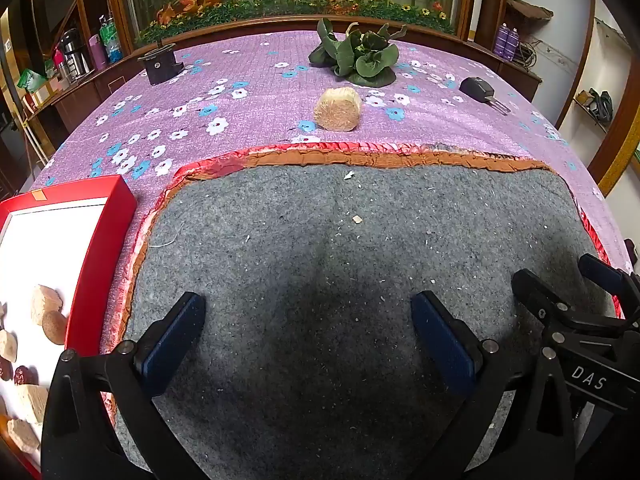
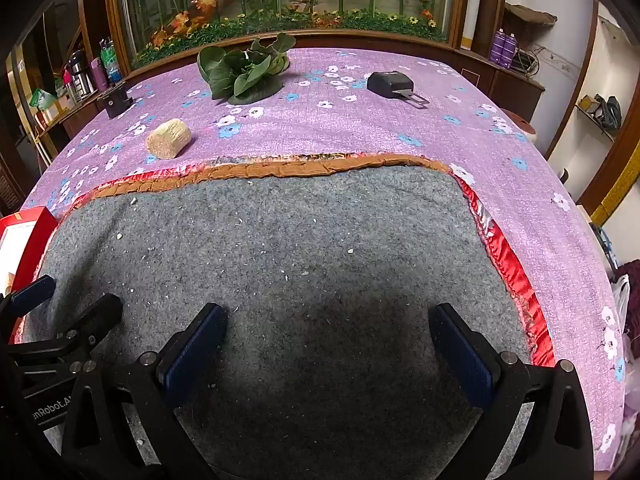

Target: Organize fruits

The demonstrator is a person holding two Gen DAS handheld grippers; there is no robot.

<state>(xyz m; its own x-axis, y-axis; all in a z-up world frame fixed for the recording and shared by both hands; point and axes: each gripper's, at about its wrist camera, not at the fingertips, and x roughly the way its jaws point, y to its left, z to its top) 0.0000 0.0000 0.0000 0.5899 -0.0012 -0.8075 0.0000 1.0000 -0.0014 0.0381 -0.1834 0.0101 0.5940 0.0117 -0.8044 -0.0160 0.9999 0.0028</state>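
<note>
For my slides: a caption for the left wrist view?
Open left gripper over grey felt mat; red tray of food pieces at left.

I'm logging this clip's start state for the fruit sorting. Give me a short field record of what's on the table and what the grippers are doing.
surface: grey felt mat on a purple floral cloth
left gripper: open, empty, over the mat
right gripper: open, empty, over the mat
red box: left of the mat, holds tan and dark red pieces
beyond mat: tan straw-like roll, leafy greens, black device
</note>
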